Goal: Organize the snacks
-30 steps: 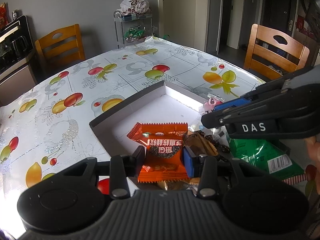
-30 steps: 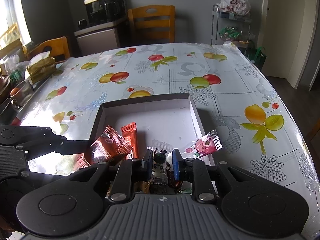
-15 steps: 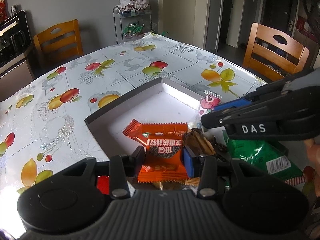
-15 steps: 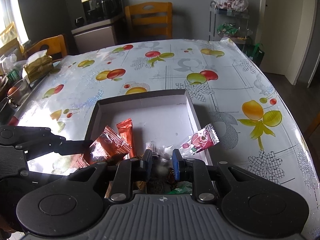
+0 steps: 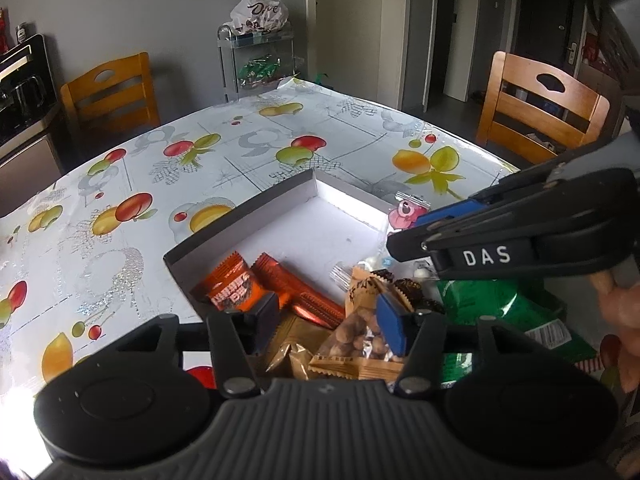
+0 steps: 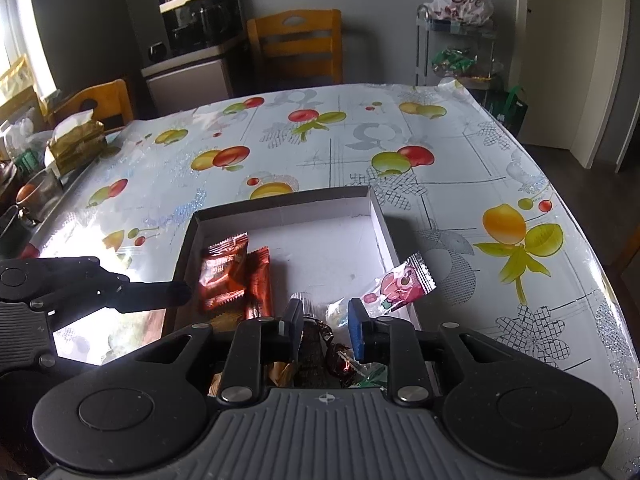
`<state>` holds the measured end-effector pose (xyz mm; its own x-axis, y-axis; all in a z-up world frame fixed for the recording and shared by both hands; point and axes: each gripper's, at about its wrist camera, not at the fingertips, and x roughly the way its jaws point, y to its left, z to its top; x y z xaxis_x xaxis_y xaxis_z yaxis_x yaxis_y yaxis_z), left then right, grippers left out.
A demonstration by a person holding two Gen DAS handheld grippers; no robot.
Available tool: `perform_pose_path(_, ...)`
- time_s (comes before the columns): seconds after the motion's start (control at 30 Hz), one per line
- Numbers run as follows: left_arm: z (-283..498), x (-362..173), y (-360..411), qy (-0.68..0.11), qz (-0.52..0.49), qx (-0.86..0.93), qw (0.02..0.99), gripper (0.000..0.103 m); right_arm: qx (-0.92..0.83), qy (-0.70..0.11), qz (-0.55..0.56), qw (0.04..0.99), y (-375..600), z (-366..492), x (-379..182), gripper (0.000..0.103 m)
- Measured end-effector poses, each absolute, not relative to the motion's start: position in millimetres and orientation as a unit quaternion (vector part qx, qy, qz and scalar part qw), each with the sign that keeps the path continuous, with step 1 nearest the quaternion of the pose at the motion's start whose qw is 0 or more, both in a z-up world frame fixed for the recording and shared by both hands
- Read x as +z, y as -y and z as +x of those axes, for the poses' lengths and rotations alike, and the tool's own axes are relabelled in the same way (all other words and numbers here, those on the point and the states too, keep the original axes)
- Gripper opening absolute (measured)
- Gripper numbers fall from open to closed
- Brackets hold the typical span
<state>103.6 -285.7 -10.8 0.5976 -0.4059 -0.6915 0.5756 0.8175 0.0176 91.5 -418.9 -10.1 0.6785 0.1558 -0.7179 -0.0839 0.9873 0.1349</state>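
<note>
A shallow box (image 5: pixel 276 196) (image 6: pixel 280 202) lies on the fruit-print table. Two orange packets (image 5: pixel 234 288) (image 6: pixel 224 276) lie inside it at its near left. My left gripper (image 5: pixel 328 316) is open and empty over a tan nut packet (image 5: pixel 360 340) at the box's near end. My right gripper (image 6: pixel 324 324) is open above dark wrapped candies (image 6: pixel 340 360). A pink packet (image 6: pixel 402 284) (image 5: pixel 408 210) rests on the box's right wall. A green bag (image 5: pixel 480 304) lies at the right.
Wooden chairs (image 5: pixel 112 92) (image 5: pixel 540 116) stand around the table. A wire rack (image 6: pixel 456 48) with a white bag stands behind the far edge. A tissue pack (image 6: pixel 76 144) and bowls sit at the far left.
My left gripper opened and let go of the orange packet, which now lies in the box. My right gripper opened wider; the small white packet between its fingers is gone.
</note>
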Motion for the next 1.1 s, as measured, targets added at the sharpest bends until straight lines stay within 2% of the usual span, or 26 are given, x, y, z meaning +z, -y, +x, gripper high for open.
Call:
perform_pose_path(0.33, 100.5, -5.5, 275.7, -0.352, 0.112, -0.259, 0.892, 0.054, 0.071, -0.391, 0.042, 0.917, 414.1, 88.9, -5.7, 0.034)
perform_pose_path(0.43, 98.1, -3.5, 270.9, -0.351, 0.108, -0.253, 0.895, 0.06, 0.071, -0.386, 0.041, 0.919, 411.6, 86.4, -3.1, 0.037)
perform_pose_path(0.57, 92.8, -1.3, 265.1, -0.351, 0.104, -0.247, 0.897, 0.06, 0.069, -0.381, 0.043, 0.921, 411.0, 83.5, -0.4, 0.043)
perform_pose_path(0.77, 86.1, 2.2, 258.6, -0.351, 0.1, -0.24, 0.899, 0.06, 0.069, -0.378, 0.043, 0.922, 410.2, 79.1, 1.9, 0.048)
perform_pose_path(0.93, 85.0, 5.1, 254.3, -0.354, 0.095, -0.231, 0.901, 0.07, 0.067, -0.373, 0.042, 0.925, 408.9, 75.6, 4.9, 0.055)
perform_pose_path(1.0, 83.5, 5.7, 253.2, -0.354, 0.096, -0.226, 0.902, 0.074, 0.066, -0.371, 0.042, 0.925, 409.0, 74.8, 5.1, 0.061)
perform_pose_path(1.1, 82.2, 6.5, 249.2, -0.357, 0.088, -0.218, 0.904, 0.077, 0.066, -0.37, 0.042, 0.926, 409.2, 73.3, 5.7, 0.067)
